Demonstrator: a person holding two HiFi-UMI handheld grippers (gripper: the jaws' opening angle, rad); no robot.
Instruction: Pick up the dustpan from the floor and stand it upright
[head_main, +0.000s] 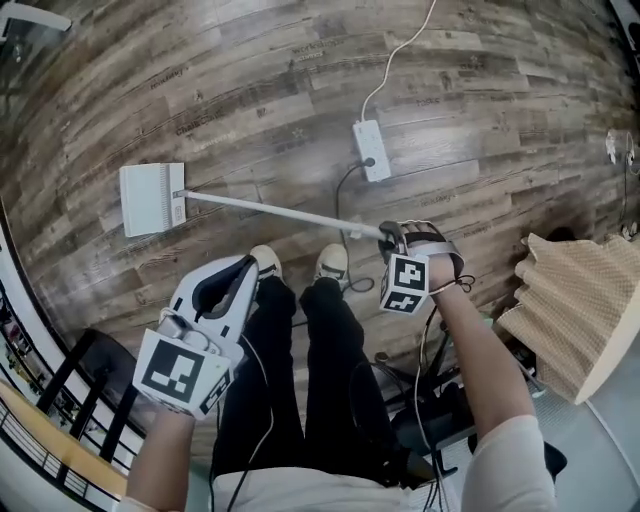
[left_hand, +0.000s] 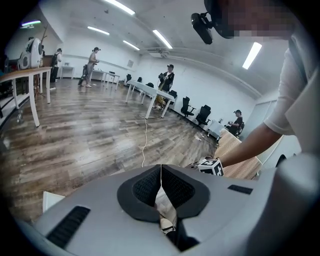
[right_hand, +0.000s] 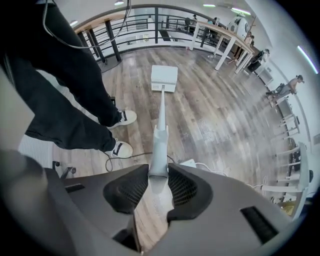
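**Step in hand: raising the handle end**

The right hand-held gripper (right_hand: 159, 182) points straight down and is clamped on the top end of the dustpan handle (right_hand: 161, 125). Both pads press the flared grey grip. The left hand-held gripper (left_hand: 161, 185) has its jaws together with nothing between them, and it hangs clear of the work.

The dustpan (head_main: 152, 199) lies out toward the railed edge of the floor (head_main: 480, 90). Its pan appears to sit at floor level, and the handle slopes up from it to the right hand-held gripper, just in front of the person's shoes (head_main: 331, 264).

**Procedure (judged)**

- Use the pan as the pivot. Swing the gripped end up and over it instead of dragging the pan across the boards.
- Hold the clamp firm. The handle is smooth and may turn between the pads.
- Steer clear of the power strip (head_main: 371, 150) and its cable, which lie beyond the handle.
- Release only when the pan base sits flat and the handle is vertical.

**Materials and shapes**

- Pan: white plastic, flat and rectangular, with a ribbed edge.
- Handle: long, thin and straight, pale grey, widening at the grip.
- Floor: wood-grain planks, matt, grey-brown.
- Pads: black, with a fine mesh texture.
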